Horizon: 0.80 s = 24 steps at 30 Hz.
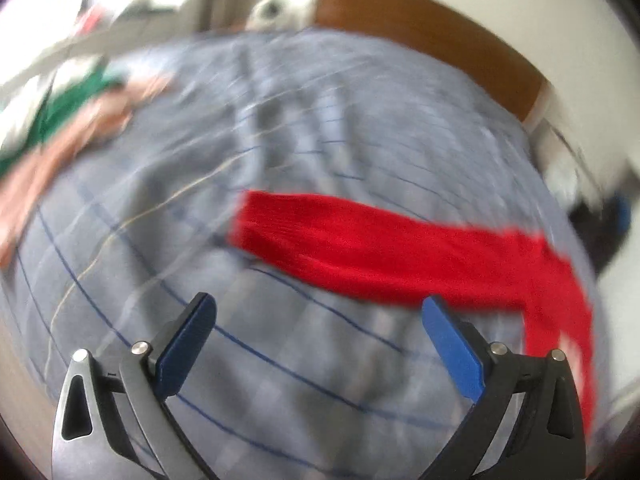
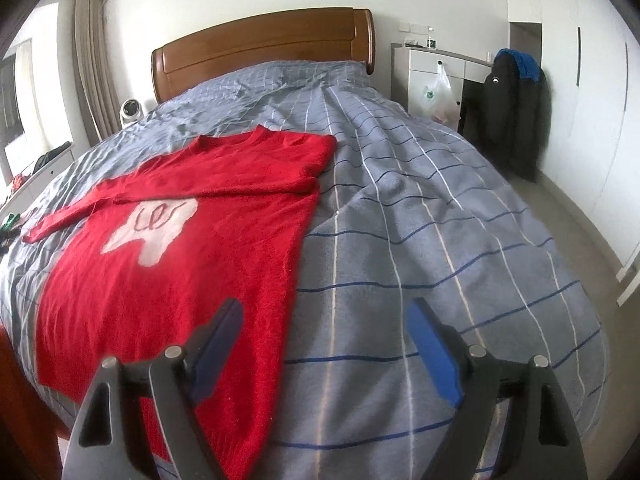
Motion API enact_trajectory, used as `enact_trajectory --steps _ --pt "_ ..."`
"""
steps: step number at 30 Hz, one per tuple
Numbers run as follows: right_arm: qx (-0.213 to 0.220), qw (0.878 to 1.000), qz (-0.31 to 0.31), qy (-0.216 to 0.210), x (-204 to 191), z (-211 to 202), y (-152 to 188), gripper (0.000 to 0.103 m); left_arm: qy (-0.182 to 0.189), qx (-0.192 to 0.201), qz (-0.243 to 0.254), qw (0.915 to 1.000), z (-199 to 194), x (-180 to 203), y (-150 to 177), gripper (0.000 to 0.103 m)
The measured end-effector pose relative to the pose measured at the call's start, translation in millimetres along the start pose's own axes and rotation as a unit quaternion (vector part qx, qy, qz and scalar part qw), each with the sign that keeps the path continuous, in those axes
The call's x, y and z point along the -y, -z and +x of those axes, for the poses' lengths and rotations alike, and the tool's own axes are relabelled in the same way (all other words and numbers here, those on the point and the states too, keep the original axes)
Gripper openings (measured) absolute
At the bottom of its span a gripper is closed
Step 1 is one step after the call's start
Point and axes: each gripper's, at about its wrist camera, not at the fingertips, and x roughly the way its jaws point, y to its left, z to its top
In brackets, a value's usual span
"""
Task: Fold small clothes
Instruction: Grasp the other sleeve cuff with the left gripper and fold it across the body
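A red sweater (image 2: 168, 248) with a white patch (image 2: 154, 228) lies flat on the blue checked bedcover (image 2: 420, 220). One sleeve (image 2: 192, 190) is folded across its chest. My right gripper (image 2: 324, 320) is open and empty, above the sweater's lower right hem. In the blurred left wrist view a red sleeve (image 1: 360, 248) stretches across the bedcover (image 1: 280, 360). My left gripper (image 1: 318, 312) is open and empty, just short of that sleeve.
A wooden headboard (image 2: 260, 48) stands at the far end. A white cabinet (image 2: 432, 68) with a plastic bag and a dark jacket (image 2: 516, 112) stand at the right. Green and pink clothes (image 1: 68, 120) lie at the bed's left side. A small fan (image 2: 130, 110) sits by the curtain.
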Motion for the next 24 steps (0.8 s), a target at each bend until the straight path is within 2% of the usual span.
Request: enact_trajectory --steps 2,4,8,9,10,11,12,15,18,21,23,24 --pt "0.001 1.000 -0.002 -0.001 -1.1 -0.8 0.1 0.083 0.001 -0.026 -0.065 0.9975 17.2 -30.7 -15.9 0.099" --pt "0.002 1.000 -0.004 0.000 -2.5 -1.9 0.8 0.083 0.007 -0.041 -0.101 0.9940 33.3 -44.7 -25.0 0.091" --pt "-0.001 1.000 -0.012 0.003 -6.3 -1.2 1.6 0.083 0.010 -0.039 -0.095 0.9946 52.3 -29.5 -30.2 0.076" --pt "-0.004 1.000 -0.016 0.005 -7.6 -0.1 2.1 0.083 0.009 -0.036 -0.087 0.9955 58.2 -20.7 -31.7 0.063" --pt "-0.006 1.000 -0.018 0.006 -8.6 0.7 2.4 0.083 0.007 -0.036 -0.082 0.9960 61.5 -16.3 -31.5 0.031" --pt "-0.009 1.000 -0.023 0.006 -10.3 2.1 2.7 0.083 -0.005 -0.041 -0.073 0.9965 66.4 -11.0 -31.5 0.012" --pt "-0.012 1.000 -0.027 0.007 -12.1 3.1 3.1 0.083 -0.023 -0.046 -0.064 0.9966 68.6 -5.1 -33.2 0.004" --pt "-0.013 0.999 -0.036 0.006 -16.0 3.3 3.7 0.083 -0.055 -0.023 -0.016 0.9981 53.0 18.1 -36.1 0.003" --pt "-0.008 0.999 -0.044 -0.001 -19.2 1.9 4.1 0.083 -0.042 0.011 0.061 0.9972 22.4 72.9 -48.3 0.003" --pt "-0.010 0.999 -0.043 -0.010 -19.3 4.8 3.6 0.083 0.011 0.048 0.141 0.9888 -14.0 158.8 -64.2 0.003" --pt "-0.014 0.999 -0.036 -0.019 -17.7 7.7 3.1 0.083 0.054 0.067 0.189 0.9782 -37.4 222.6 -67.9 0.003" --pt "-0.015 0.999 -0.033 -0.023 -16.8 8.0 3.1 0.083 0.086 0.075 0.216 0.9696 -50.3 264.3 -66.7 0.003"
